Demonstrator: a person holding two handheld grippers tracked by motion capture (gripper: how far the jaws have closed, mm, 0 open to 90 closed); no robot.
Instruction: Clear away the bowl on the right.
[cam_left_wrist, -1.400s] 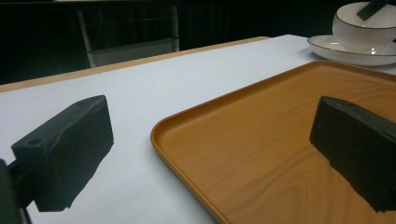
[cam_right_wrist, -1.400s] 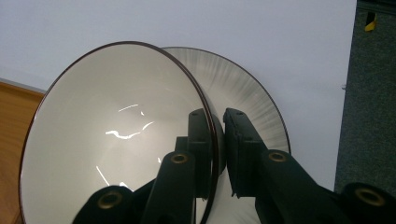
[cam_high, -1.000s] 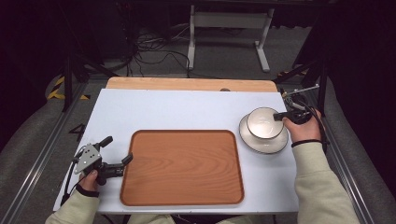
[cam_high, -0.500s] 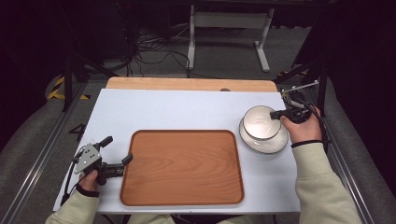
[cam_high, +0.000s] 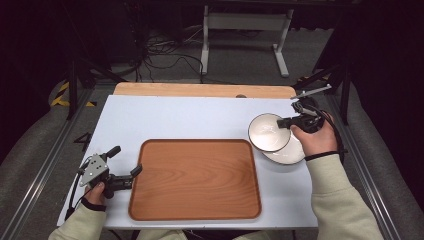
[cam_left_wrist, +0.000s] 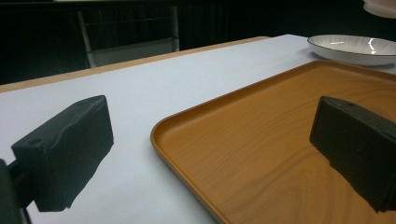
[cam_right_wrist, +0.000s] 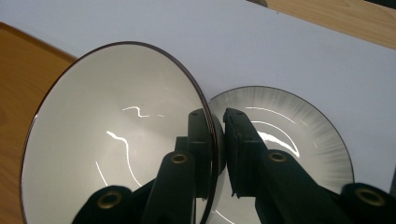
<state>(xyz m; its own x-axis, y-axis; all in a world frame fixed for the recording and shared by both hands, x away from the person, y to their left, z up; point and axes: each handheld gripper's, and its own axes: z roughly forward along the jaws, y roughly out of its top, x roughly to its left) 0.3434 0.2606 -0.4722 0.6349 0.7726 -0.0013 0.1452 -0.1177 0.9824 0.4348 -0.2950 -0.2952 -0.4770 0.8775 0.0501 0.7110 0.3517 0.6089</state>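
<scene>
The right gripper (cam_high: 286, 122) clamps the rim of a white bowl (cam_high: 269, 132), lifted at the frame's right above a plate (cam_high: 290, 152). At lower left, the left gripper (cam_high: 134, 175) stands open beside the wooden tray (cam_high: 195, 180).

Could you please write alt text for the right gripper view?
The right gripper pinches the rim of a white bowl, held tilted above a white plate on the pale table. A wooden tray edges in at left.
</scene>
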